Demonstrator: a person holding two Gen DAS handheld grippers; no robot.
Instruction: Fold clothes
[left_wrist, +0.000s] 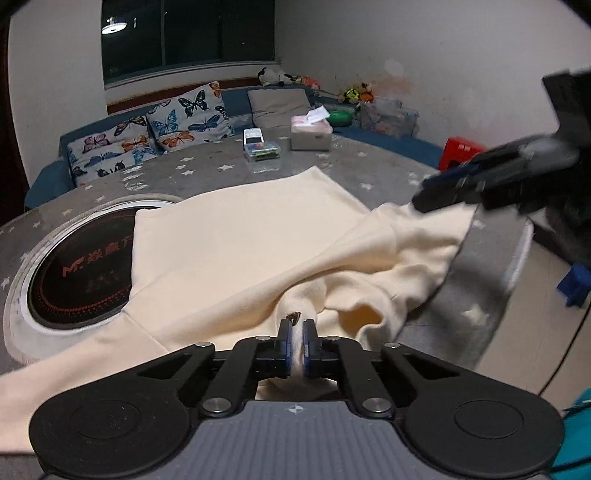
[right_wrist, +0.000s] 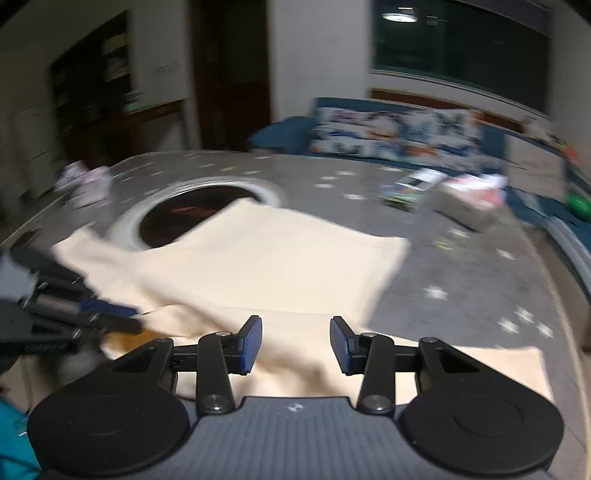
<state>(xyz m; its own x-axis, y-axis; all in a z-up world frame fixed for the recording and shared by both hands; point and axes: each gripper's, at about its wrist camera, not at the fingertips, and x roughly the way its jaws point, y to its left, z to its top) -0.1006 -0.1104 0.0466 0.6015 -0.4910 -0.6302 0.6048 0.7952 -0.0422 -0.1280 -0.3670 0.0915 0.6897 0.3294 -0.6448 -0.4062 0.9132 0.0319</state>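
Observation:
A cream garment lies spread on the grey star-patterned table, partly over a round black hob. My left gripper is shut on a bunched fold of the garment near its collar. My right gripper is open and empty just above the garment's near edge. The right gripper also shows in the left wrist view, blurred, at the garment's right edge. The left gripper shows in the right wrist view at the left, on the cloth.
A round black induction hob is set in the table at the left. A tissue box and a small plastic box stand at the far side. A sofa with butterfly cushions is behind. A red stool stands at the right.

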